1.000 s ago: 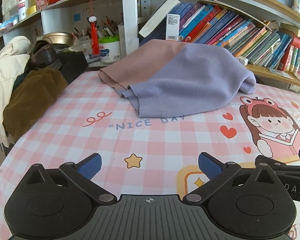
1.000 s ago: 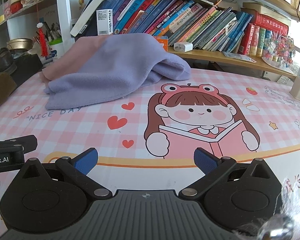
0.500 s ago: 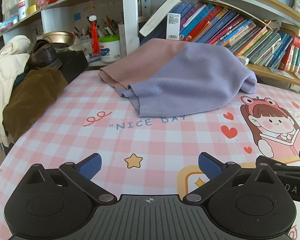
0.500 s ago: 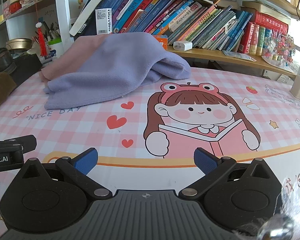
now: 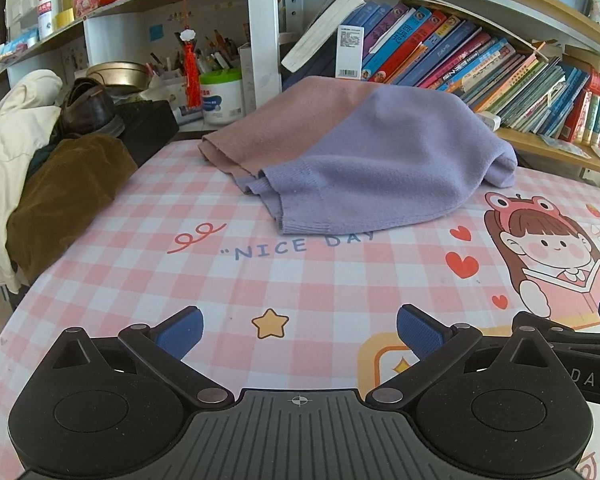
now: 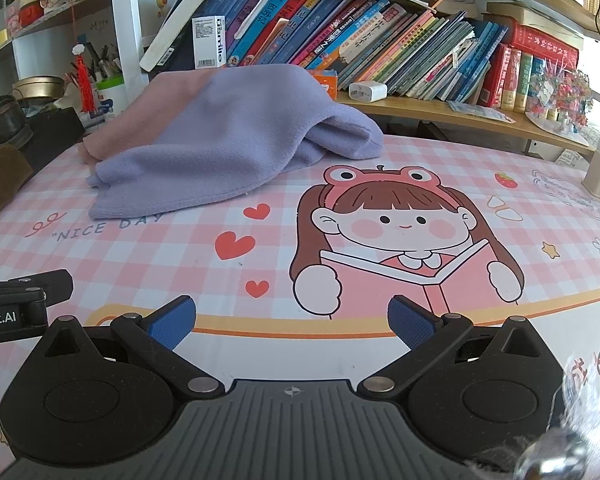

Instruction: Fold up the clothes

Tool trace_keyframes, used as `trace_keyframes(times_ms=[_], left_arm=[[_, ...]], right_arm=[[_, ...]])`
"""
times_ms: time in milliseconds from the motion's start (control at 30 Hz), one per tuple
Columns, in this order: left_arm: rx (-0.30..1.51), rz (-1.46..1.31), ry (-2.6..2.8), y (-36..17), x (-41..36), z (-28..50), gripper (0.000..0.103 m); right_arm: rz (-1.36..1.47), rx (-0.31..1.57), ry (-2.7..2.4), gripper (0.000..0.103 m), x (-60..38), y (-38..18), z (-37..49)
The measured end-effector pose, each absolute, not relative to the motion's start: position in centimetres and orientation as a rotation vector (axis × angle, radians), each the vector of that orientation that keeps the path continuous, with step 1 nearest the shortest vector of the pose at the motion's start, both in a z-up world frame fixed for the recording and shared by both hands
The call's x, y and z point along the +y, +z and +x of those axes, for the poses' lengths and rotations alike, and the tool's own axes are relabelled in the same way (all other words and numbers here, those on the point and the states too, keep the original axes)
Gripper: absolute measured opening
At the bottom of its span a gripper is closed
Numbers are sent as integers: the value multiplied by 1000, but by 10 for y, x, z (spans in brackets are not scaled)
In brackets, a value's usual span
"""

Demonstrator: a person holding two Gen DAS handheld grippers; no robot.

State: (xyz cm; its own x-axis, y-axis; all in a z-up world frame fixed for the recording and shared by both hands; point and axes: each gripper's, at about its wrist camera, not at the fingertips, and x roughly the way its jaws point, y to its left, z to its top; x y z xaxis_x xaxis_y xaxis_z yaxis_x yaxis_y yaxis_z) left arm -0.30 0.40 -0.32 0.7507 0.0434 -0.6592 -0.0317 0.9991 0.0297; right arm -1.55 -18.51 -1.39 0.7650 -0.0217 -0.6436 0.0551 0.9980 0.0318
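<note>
Left gripper [image 5: 299, 330]: jaws spread wide, blue pads [image 5: 180, 332] well apart, nothing between them, held low over the near edge of the pink checked tablecloth [image 5: 220, 272], directly above a printed yellow star [image 5: 270, 322]. Right gripper [image 6: 291, 322]: jaws likewise spread wide and empty, blue pads [image 6: 410, 326] apart, positioned over the lower part of the printed cartoon girl [image 6: 392, 240] reading a book. Both grippers side by side, each partly visible at the edge of the other's view. Garment for folding: a pink-and-lilac knit sweater [image 5: 364, 160], lying in a loose mound at the far side of the table, well apart from both grippers, not touched by either. Pink portion toward the left, lilac portion toward the right, with the ribbed lilac hem [image 5: 324, 226] nearest the grippers and just overlapping the printed words "NICE DAY" [image 5: 268, 250]. Same sweater [image 6: 228, 148] seen from the right wrist at upper left, bunched at its right end. Behind the sweater: a shelf of leaning books [image 6: 380, 52]. At the left table edge: a brown garment [image 5: 64, 196] beside a cream jacket [image 5: 8, 160], with a dark shoe [image 5: 86, 110] on top.
</note>
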Motion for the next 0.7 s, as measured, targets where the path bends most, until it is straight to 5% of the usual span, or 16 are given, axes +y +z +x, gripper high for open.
trace_keyframes(times_ms=[700], left_arm=[[735,43,50,-7,3,5,103]], right_arm=[[82,726,-6,103,-186,-19,-7]])
